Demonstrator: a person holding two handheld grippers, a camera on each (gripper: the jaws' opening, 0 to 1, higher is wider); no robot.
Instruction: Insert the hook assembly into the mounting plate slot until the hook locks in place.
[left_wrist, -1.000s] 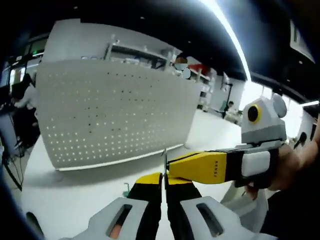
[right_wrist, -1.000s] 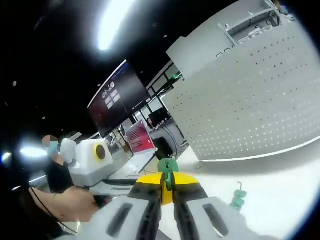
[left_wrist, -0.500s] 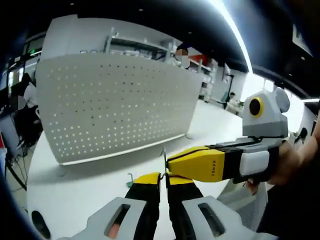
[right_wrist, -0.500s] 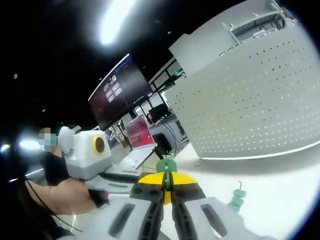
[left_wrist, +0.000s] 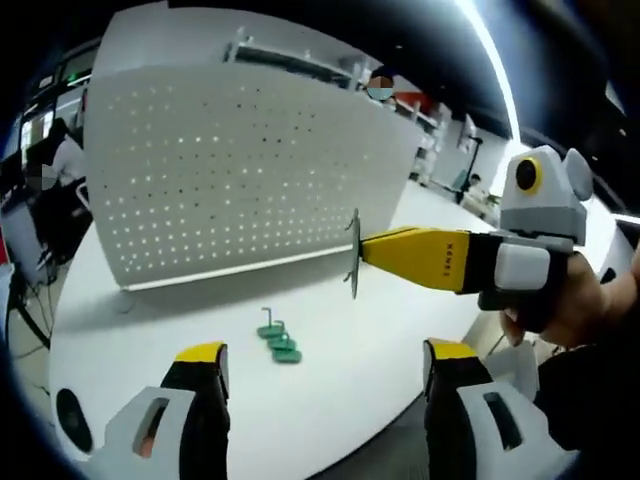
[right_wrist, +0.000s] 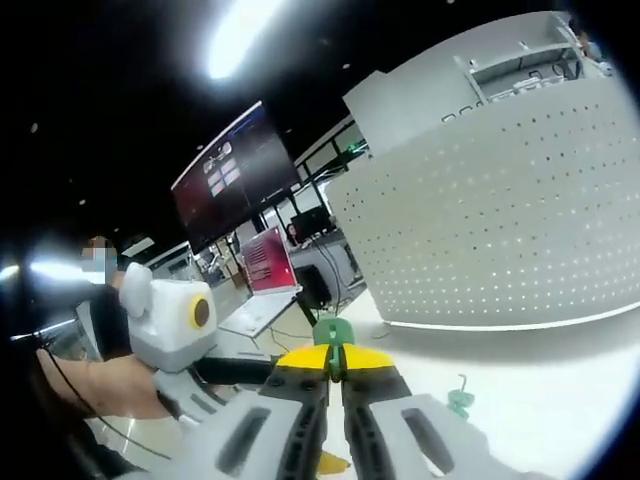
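While the left claw (left_wrist: 325, 365) stands spread, the right claw (right_wrist: 335, 362) pinches a green plate (right_wrist: 334, 332).

Seen edge-on in the left gripper view, the plate (left_wrist: 353, 253) is a thin upright sliver with a short pin, held above the white counter (left_wrist: 150, 330); green hooks (left_wrist: 278, 340) lie near the pegboard (left_wrist: 230, 180). In the right gripper view its flat green face shows, beside one hook (right_wrist: 460, 398).

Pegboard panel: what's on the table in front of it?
Green hook pieces lie on the white table before the pegboard panel. Anything behind the panel's base is hidden.
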